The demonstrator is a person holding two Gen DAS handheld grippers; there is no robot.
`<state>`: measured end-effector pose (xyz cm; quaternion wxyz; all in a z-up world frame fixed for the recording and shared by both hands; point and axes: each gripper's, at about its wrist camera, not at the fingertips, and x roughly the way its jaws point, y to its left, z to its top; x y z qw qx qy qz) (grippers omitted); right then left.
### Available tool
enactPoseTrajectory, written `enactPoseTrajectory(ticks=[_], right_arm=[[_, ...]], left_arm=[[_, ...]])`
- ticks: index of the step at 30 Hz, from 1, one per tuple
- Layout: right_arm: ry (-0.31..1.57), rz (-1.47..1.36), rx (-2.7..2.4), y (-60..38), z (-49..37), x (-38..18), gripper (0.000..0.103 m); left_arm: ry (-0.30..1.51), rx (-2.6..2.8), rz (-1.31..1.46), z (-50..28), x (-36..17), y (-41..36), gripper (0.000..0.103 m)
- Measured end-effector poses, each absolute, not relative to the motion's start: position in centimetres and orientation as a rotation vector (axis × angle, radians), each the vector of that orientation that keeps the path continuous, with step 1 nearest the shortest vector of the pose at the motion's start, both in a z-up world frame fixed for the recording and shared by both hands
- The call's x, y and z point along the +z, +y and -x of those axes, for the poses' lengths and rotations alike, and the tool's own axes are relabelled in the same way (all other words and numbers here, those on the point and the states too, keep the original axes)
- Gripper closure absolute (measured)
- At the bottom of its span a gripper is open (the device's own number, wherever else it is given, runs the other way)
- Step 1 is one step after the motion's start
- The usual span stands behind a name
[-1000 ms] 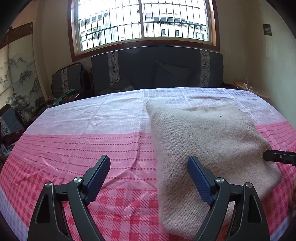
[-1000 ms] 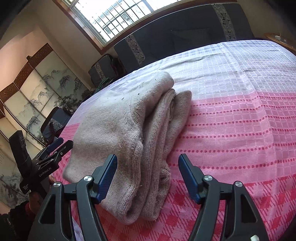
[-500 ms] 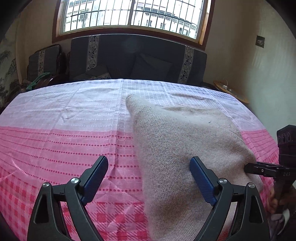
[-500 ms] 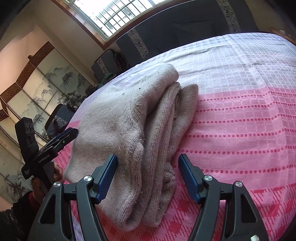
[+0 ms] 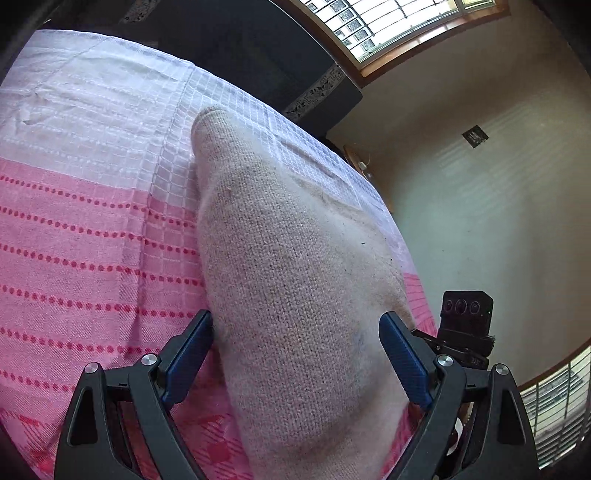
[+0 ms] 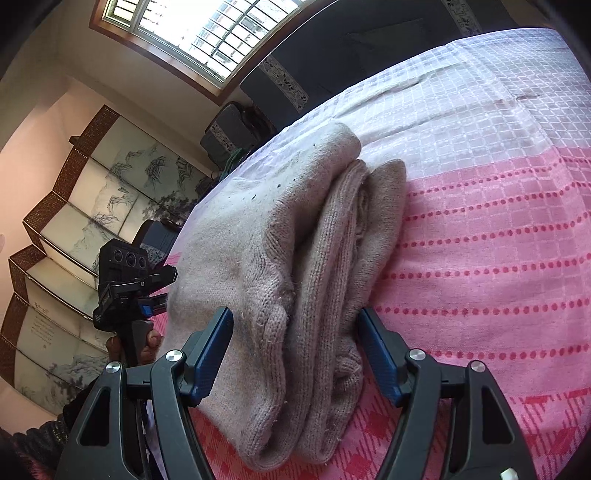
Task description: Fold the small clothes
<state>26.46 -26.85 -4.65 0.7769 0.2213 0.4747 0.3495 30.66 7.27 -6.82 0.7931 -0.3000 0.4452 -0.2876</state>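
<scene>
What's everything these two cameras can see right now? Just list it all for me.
sweater: one, beige knit, folded in layers, lying on the tablecloth between both pairs of fingers
tablecloth: one, pink with red dots and checks, paler at the far end, covering the table
sofa: one, dark with patterned strips, behind the table
window: one, barred, bright, above the sofa
folding screen: one, pale panels with ink landscapes, dark frame, by the wall on the left of the right wrist view
left gripper: one, black with blue pads, jaws wide, straddling the sweater's near end
right gripper: one, black with blue pads, jaws apart around the sweater's folded edges
hand: one, on the left gripper's handle
</scene>
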Motion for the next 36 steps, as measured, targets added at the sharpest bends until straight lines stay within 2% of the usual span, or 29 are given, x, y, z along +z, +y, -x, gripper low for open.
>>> enactPoseTrajectory(ticks=[10,15,16,17,23,32,35,36], right_arm=[[1.056,-0.496,0.810,-26.3,-27.8,-4.7,0.032],[1.038,-0.639,0.913,-27.0,-28.4,-5.0,0.030],[1.039,-0.641,0.901,-27.3,-28.6,-5.1,0.032],[1.049,-0.615,0.885,-27.2,-28.5,-5.0,0.035],[1.089,-0.462,0.876,-24.9,-28.2,-4.6,0.030],[1.056,-0.487,0.871,-24.0,-28.3,-4.8,0.029],[1.069,-0.523,0.852,-24.4,-28.7,-5.2,0.041],[1.082,-0.557,0.841,-24.8,-28.9,-5.6,0.053]], left_arm=[[0.992,-0.690,0.614,-31.6,-6.8,6.5,0.013],[0.963,-0.707,0.602,-31.4,-6.6,6.2,0.013],[0.963,-0.698,0.590,-31.2,-6.7,6.3,0.015],[0.965,-0.691,0.575,-30.9,-6.7,6.4,0.017],[0.971,-0.699,0.529,-30.3,-6.7,5.9,0.017],[0.953,-0.664,0.527,-29.9,-6.8,5.3,0.015],[0.947,-0.653,0.532,-29.8,-6.7,5.2,0.015],[0.950,-0.650,0.532,-29.8,-6.7,5.2,0.015]])
